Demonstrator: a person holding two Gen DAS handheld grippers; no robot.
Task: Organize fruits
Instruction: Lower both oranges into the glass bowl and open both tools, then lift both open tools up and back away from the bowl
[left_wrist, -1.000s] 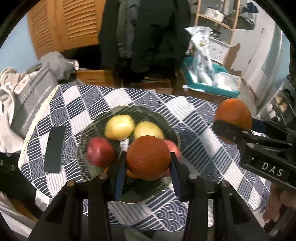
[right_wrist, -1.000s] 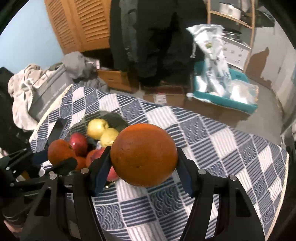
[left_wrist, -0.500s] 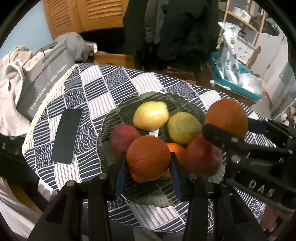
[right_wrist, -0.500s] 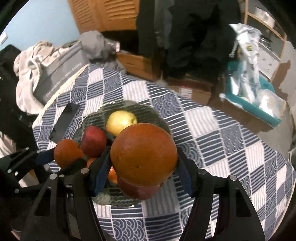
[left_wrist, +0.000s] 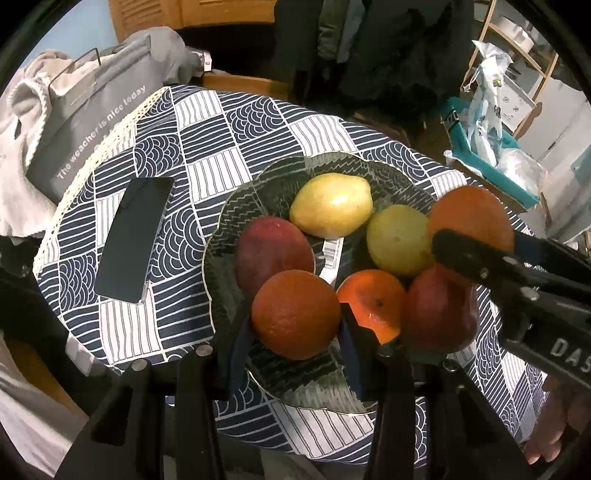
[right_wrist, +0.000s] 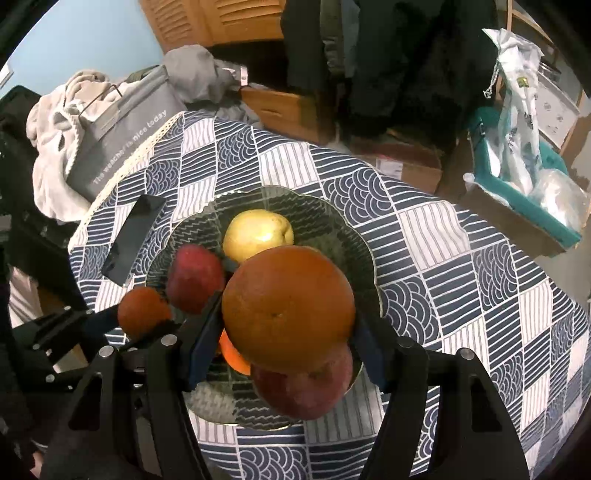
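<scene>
The glass plate (left_wrist: 236, 206) is crowded: two yellow fruits (left_wrist: 331, 210) at the back, a red apple (left_wrist: 273, 251) on the left, a small orange (left_wrist: 371, 302) and another red apple (left_wrist: 439, 314) toward the front. Bare glass shows only along the far rim and the near edge. Left of the plate a phone (left_wrist: 135, 236) lies flat on the tabletop (right_wrist: 461, 258); the right side of the checked cloth is open. Each claw, left (left_wrist: 295, 325) and right (right_wrist: 288, 310), carries an orange above the plate.

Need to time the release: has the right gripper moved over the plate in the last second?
Yes. The right gripper, shut on its orange, has come leftward from over bare tablecloth to above the plate.
</scene>
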